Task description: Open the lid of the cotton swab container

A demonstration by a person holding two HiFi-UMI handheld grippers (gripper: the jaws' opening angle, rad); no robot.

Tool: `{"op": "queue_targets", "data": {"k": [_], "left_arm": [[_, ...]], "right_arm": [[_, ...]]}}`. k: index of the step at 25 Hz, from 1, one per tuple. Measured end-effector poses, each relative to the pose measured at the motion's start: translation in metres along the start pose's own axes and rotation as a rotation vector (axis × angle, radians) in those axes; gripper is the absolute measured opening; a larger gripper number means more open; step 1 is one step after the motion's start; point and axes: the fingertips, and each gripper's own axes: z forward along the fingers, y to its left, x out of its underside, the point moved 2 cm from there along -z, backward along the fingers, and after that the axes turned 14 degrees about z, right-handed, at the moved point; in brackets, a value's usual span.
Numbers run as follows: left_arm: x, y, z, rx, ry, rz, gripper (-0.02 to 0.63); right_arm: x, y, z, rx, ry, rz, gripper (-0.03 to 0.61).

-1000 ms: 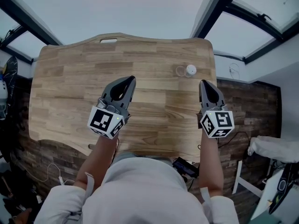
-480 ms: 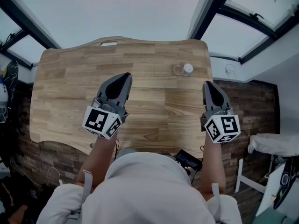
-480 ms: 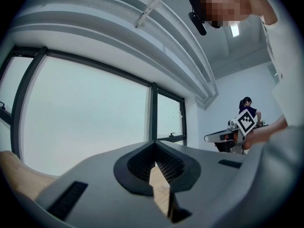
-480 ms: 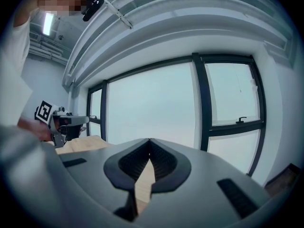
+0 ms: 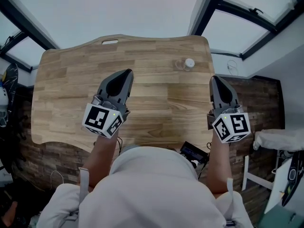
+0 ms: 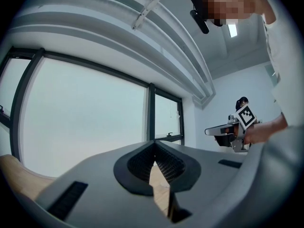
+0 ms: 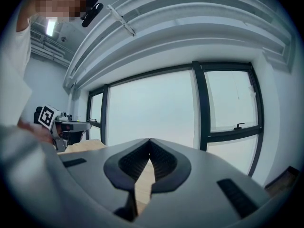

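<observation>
A small clear cotton swab container point(image 5: 180, 64) with a white round lid point(image 5: 190, 62) beside it sits near the table's far right edge in the head view. My left gripper point(image 5: 127, 73) hovers over the middle of the wooden table point(image 5: 71, 80), shut and empty. My right gripper point(image 5: 216, 79) hangs at the table's right edge, nearer me than the container, also shut with nothing held. In the left gripper view the jaws point(image 6: 154, 146) meet at their tips; the right gripper view shows its jaws point(image 7: 149, 142) together too. Neither gripper view shows the container.
The wooden table has a handle slot point(image 5: 109, 42) at its far edge. Large windows point(image 7: 152, 113) lie beyond it. A dark device point(image 5: 192, 152) sits below the table's near edge, and white furniture point(image 5: 278, 151) stands at the right.
Both grippers have risen and drawn slightly back toward me, the right one more. The container and lid have stayed in place on the table.
</observation>
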Motion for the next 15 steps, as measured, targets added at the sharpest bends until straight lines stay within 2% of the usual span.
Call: {"op": "queue_targets", "data": {"k": [15], "left_arm": [[-0.006,-0.01,-0.002,0.018,-0.011,0.018,0.012]], "right_arm": [[-0.005,0.008,-0.011,0.007,-0.026,0.0,0.021]]}}
